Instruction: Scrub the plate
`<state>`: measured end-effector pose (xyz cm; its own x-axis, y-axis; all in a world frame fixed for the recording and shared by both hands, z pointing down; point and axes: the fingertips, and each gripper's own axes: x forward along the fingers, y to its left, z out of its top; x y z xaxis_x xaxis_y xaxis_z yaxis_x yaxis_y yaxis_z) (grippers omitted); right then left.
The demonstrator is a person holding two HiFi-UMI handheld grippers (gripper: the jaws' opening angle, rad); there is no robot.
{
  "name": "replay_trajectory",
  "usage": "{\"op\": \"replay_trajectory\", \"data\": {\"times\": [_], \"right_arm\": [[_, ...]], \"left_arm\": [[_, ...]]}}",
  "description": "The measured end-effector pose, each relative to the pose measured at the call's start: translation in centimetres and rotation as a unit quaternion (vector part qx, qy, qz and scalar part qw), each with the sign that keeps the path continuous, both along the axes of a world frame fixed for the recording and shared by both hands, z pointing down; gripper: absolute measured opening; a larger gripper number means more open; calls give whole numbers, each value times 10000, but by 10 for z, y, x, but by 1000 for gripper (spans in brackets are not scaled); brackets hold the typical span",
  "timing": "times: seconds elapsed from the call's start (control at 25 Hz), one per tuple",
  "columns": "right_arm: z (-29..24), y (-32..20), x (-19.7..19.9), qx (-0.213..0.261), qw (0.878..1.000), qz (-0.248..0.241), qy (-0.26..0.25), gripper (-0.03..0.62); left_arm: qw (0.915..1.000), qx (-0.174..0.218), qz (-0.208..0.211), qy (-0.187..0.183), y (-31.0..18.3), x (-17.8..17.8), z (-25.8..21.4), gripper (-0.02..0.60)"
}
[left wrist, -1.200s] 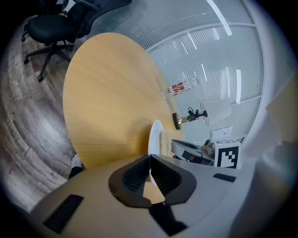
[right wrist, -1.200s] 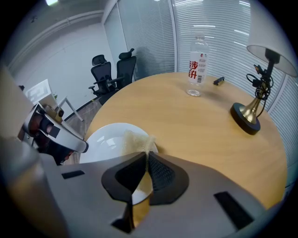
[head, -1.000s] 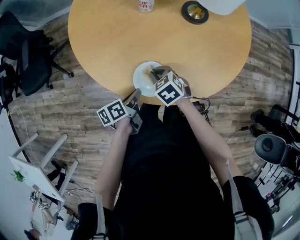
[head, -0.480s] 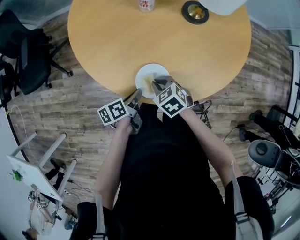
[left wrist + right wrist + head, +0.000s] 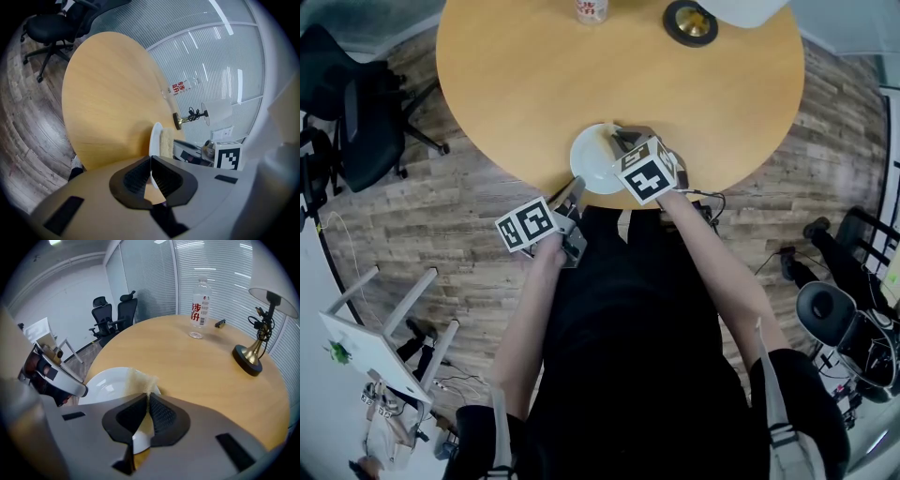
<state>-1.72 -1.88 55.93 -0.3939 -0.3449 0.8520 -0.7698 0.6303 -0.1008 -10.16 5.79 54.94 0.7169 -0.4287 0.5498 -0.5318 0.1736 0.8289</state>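
A white plate lies at the near edge of the round wooden table. My left gripper is shut on the plate's near rim; in the left gripper view the plate shows edge-on between the jaws. My right gripper is over the plate's right side, shut on a pale yellow sponge that rests on the plate. That sponge also shows behind the rim in the left gripper view. Most of the sponge is hidden under the right gripper in the head view.
A water bottle and a lamp with a round dark base stand at the table's far side. Black office chairs are on the floor to the left. The table's edge runs just under both grippers.
The right gripper with the sponge drew back toward the near rim, then pushed away over the plate again. The left gripper stayed clamped on the rim.
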Motion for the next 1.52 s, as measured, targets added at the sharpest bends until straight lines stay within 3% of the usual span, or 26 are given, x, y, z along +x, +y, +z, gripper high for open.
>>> {"op": "replay_trajectory", "data": {"times": [0.28, 0.72, 1.08, 1.32, 1.52], "right_arm": [[-1, 34, -15, -134, 9979, -632, -41, 28], [-1, 95, -28, -605, 9928, -979, -338, 28], [12, 51, 19, -561, 9963, -643, -9, 28], [6, 22, 9, -357, 9972, -650, 113, 28], [8, 27, 2, -772, 9934, -833, 155, 28]], "left_arm": [[9999, 39, -121, -63, -6, -3, 2, 23], [9998, 78, -94, -168, -8, -5, 3, 23], [9998, 71, -93, -139, -6, -5, 3, 23], [9997, 110, -197, -115, -7, -8, 0, 23], [9986, 75, -500, -148, -12, -19, 1, 23]]}}
